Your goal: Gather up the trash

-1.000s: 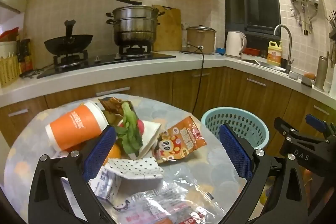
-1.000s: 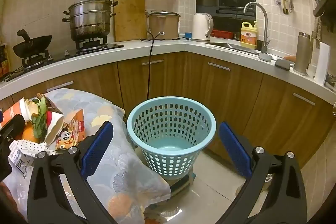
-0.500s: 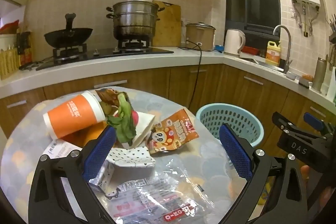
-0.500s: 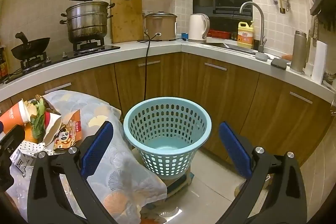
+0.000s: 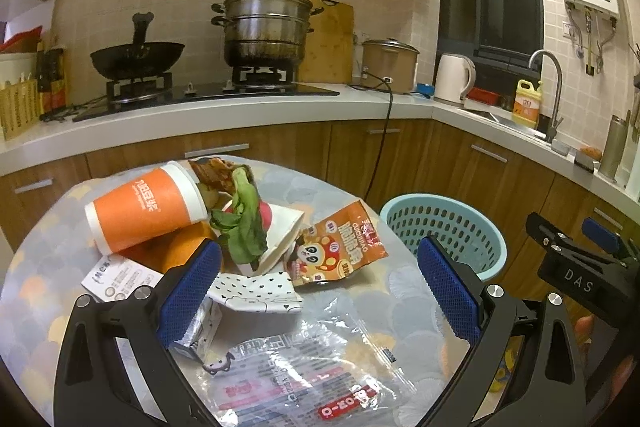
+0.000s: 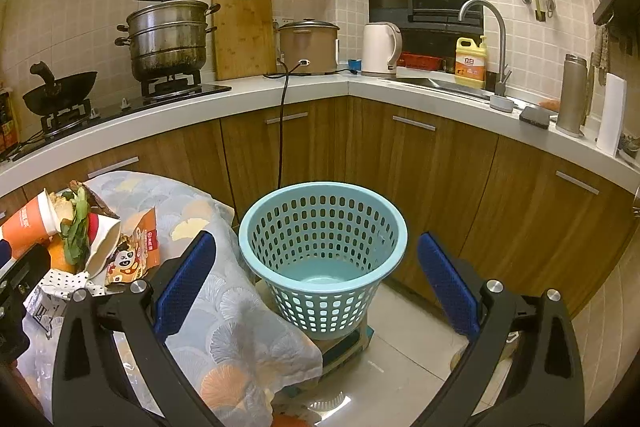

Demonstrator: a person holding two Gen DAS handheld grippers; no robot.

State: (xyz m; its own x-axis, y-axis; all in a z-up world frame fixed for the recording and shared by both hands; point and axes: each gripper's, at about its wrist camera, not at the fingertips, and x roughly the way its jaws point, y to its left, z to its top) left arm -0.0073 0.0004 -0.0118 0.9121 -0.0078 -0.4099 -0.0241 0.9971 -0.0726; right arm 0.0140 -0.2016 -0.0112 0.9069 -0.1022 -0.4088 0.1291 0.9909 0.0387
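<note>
We are at the very start of the collecting, by our reading: nothing is gripped yet and the basket [image 6: 322,251], which fills the centre of the right wrist view on the floor beside the table [image 5: 372,311], looks bare inside. Our left gripper [image 5: 318,291] hangs over the table with its fingers spread wide and nothing between them; the trash lies in a heap across the left and centre of the left wrist view. There the orange paper cup [image 5: 146,209] lies on its side at centre left, wilted greens [image 5: 242,223] spill from its mouth, the orange snack packet [image 5: 340,247] lies just right of centre, a spotted paper wrapper [image 5: 256,293] sits below it, and a clear plastic bag [image 5: 296,379] lies lowest in the frame. Our right gripper [image 6: 316,287] is likewise spread and holds nothing, pointed at the basket. The next move, we judge, calls for lowering the left gripper onto one piece, probably the packet or the wrapper nearest its pads, and closing on an edge that will not slip.
</note>
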